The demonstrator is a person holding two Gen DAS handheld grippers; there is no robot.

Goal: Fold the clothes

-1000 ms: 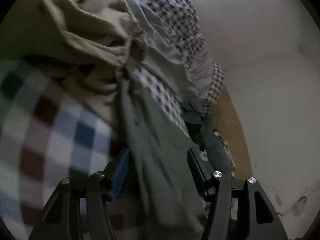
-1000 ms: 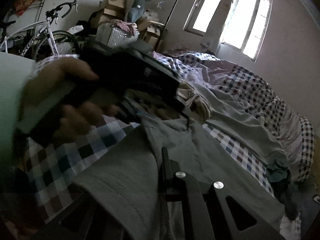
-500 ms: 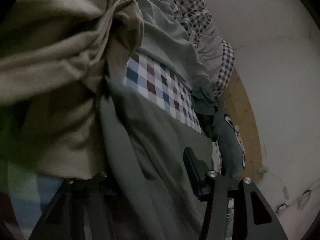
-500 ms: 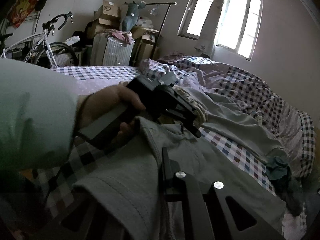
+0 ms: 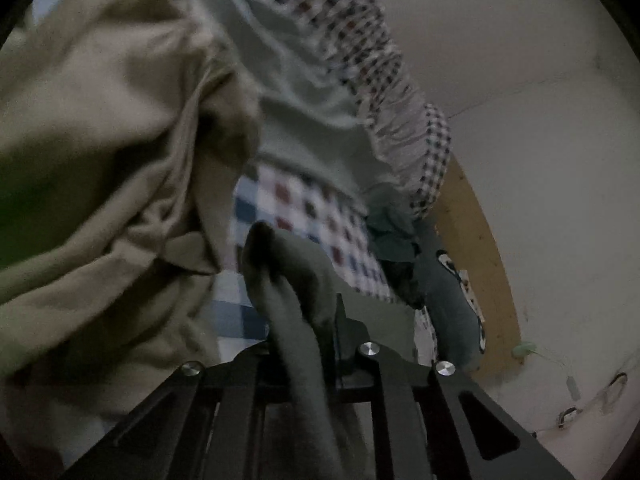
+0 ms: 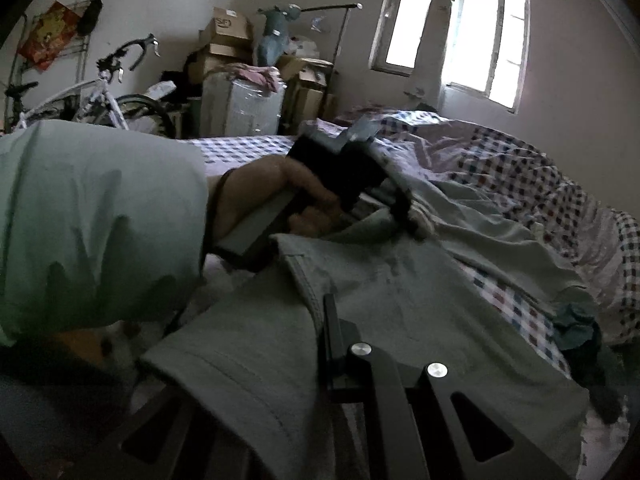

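A grey T-shirt (image 6: 400,300) lies spread on the checked bed sheet (image 6: 516,304). My right gripper (image 6: 316,320) is shut on its near edge; one black finger (image 6: 330,332) shows, the other is under the cloth. In the right wrist view a hand (image 6: 280,188) in a pale green sleeve holds my left gripper (image 6: 412,228) at the shirt's far edge. In the left wrist view, the left gripper (image 5: 308,320) is shut on a bunched fold of the grey T-shirt (image 5: 288,280), lifted off the sheet (image 5: 304,208).
A crumpled beige garment (image 5: 100,140) and a pale grey-green one (image 5: 304,120) lie just beyond the shirt. A dark teal cloth (image 6: 576,320) sits at the bed's right edge. A bicycle (image 6: 104,92), stacked boxes (image 6: 228,40) and a window (image 6: 452,28) stand behind the bed.
My left gripper went from open around the shirt's fold to shut on it, and moved away along the bed. The right gripper kept its hold.
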